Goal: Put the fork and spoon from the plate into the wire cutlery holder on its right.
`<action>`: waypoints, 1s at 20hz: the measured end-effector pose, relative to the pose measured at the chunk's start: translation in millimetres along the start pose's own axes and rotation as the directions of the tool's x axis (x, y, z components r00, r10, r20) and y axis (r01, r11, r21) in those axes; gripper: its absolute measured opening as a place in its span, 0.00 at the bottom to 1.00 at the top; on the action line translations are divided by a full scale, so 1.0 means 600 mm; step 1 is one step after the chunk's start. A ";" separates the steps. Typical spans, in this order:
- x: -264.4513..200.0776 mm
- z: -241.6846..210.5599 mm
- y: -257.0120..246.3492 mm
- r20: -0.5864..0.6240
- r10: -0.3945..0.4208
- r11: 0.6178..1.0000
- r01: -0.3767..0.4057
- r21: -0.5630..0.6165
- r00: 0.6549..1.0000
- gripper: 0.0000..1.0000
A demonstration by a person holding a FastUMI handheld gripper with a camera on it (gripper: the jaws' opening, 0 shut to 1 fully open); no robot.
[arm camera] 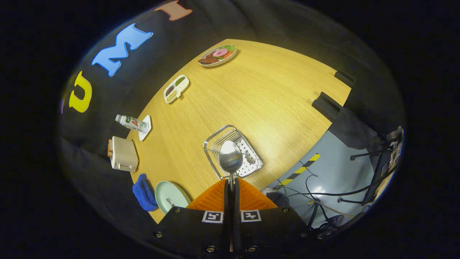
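gripper (231, 180): clenched on spoon (230, 157) handle, bowl sticking out ahead, above wire cutlery holder (233, 151)
holder: near desk (258, 97) front edge
fork (169, 201): on plate (171, 196), front-left corner

**Wooden table and what rests on it**

A light wooden table (251, 108) is seen, with a wire cutlery holder (248, 158) set on it near the middle. A pale green plate (171, 196) carrying a fork (169, 201) is placed at the holder's 8 o'clock, with a blue cloth (144, 192) just beside it. A toaster (123, 154) is found at 9 o'clock, a bottle (131, 123) on a white coaster (145, 128) at 10 o'clock, a divided dish (176, 88) at 11 o'clock, and a plate of food (217, 55) at 12 o'clock. The gripper (231, 185) has its fingers closed on a spoon (231, 158).
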State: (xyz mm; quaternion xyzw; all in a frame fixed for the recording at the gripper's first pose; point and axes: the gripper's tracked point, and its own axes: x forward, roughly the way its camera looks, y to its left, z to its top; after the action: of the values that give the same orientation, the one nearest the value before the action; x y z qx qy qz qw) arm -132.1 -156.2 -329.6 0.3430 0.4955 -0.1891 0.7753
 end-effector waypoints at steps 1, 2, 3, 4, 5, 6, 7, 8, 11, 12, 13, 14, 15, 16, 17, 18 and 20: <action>0.003 -0.001 -0.004 -0.010 -0.011 1.000 0.011 -0.001 1.000 0.04; 0.005 -0.002 -0.007 -0.017 -0.022 1.000 0.022 -0.004 1.000 0.04; 0.007 -0.001 -0.010 -0.026 -0.029 1.000 0.029 -0.007 0.999 0.04; 0.009 0.000 -0.009 -0.028 -0.033 0.999 0.033 -0.007 0.999 0.04; 0.012 0.001 -0.009 -0.034 -0.037 0.999 0.037 -0.010 0.999 0.04; 0.014 0.000 -0.012 -0.043 -0.043 0.999 0.043 -0.012 0.998 0.04; 0.017 -0.003 -0.014 -0.057 -0.052 0.999 0.052 -0.012 0.997 0.04; 0.020 -0.005 -0.017 -0.070 -0.060 0.998 0.060 -0.009 0.996 0.04; 0.026 -0.009 -0.017 -0.089 -0.064 0.998 0.064 -0.007 0.994 0.04; 0.028 -0.012 -0.016 -0.094 -0.063 0.998 0.062 -0.008 0.994 0.04; 0.030 -0.013 -0.016 -0.099 -0.064 0.998 0.063 -0.012 0.993 0.04; 0.031 -0.013 -0.016 -0.100 -0.066 0.998 0.064 -0.015 0.993 0.04; 0.033 -0.013 -0.015 -0.101 -0.068 0.998 0.067 -0.016 0.993 0.04; 0.033 -0.013 -0.014 -0.101 -0.069 0.998 0.068 -0.017 0.992 0.04; 0.034 -0.012 -0.013 -0.101 -0.070 0.997 0.068 -0.018 0.992 0.04; 0.035 -0.012 -0.013 -0.101 -0.072 0.997 0.070 -0.016 0.992 0.04; 0.036 -0.010 -0.013 -0.100 -0.076 0.997 0.074 -0.015 0.992 0.04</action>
State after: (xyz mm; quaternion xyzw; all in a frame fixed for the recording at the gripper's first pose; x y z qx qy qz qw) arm -131.2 -156.1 -353.4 0.3288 0.5473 -0.1979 0.7437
